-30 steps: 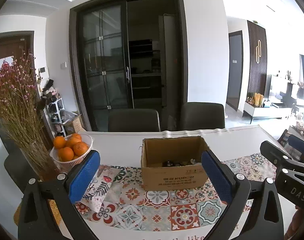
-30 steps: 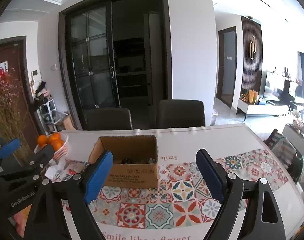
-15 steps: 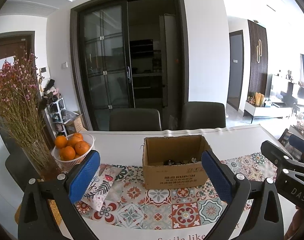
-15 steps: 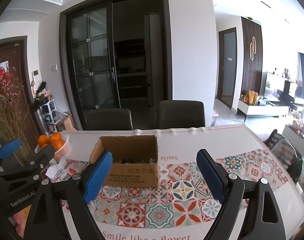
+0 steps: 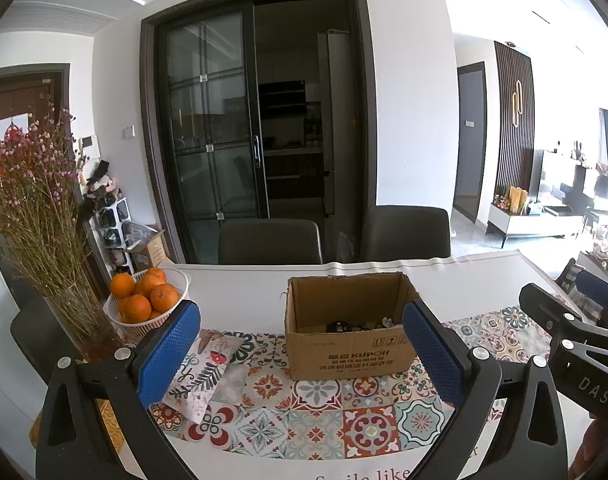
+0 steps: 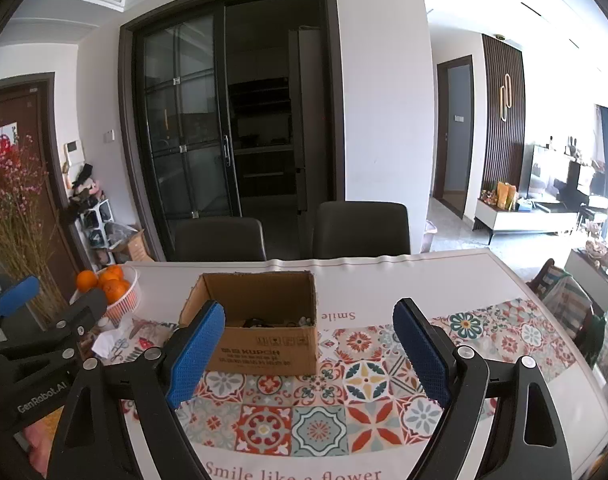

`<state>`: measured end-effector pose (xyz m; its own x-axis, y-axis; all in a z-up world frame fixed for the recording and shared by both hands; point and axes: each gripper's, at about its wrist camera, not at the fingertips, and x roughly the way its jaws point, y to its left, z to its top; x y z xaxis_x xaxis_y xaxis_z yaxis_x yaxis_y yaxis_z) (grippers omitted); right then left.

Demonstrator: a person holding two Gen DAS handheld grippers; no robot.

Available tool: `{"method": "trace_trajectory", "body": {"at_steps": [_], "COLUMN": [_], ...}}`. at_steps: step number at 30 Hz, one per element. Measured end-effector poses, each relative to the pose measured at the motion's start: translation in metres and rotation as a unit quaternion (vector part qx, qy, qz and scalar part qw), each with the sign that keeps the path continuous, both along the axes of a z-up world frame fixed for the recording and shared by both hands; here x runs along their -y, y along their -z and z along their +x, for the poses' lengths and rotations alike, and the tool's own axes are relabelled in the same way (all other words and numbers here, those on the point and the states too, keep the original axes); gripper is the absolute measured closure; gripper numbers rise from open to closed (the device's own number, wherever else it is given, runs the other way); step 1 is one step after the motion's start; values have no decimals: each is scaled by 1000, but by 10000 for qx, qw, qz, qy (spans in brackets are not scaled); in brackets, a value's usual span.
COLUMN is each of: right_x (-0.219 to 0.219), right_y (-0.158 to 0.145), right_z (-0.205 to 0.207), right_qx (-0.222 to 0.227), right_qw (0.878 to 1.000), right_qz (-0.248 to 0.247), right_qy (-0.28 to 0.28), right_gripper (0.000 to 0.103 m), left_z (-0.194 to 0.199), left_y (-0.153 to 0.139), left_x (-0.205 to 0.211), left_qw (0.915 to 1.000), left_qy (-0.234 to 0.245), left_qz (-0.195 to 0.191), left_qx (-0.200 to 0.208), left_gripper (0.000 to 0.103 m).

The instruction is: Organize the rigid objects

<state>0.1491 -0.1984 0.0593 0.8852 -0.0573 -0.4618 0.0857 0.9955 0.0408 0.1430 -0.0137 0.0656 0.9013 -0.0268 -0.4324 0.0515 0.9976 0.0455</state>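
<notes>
One cardboard box [image 5: 346,332], two chairs [image 5: 270,242]

Side-by-side wrist views (shared box [image 5: 350,330])

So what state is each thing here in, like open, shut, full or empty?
Cardboard box: top open, upright, small dark items at its bottom.
White basket: holding oranges.
Glass vase: upright, holding dried flowers.
Sliding glass door: slid partly open.
Left hand-held gripper: open, nothing between its pads.
Right hand-held gripper: open, nothing between its pads.
</notes>
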Motion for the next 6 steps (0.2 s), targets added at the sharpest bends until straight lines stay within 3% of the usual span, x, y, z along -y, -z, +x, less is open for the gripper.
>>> {"method": "trace_trajectory", "body": {"at_steps": [6], "right_x": [-1], "right_y": [0], "right_z": [0], "right_qx": [8], "right_qw": [10000], "right_qz": [8], "right_qy": [6], "right_gripper": [16], "left_z": [-1], "left_y": [-1], "left_x": [0], "left_qw": [10000], "left_qy": [0], "left_qz": [7], "left_qx": [22], "left_gripper": [0]}}
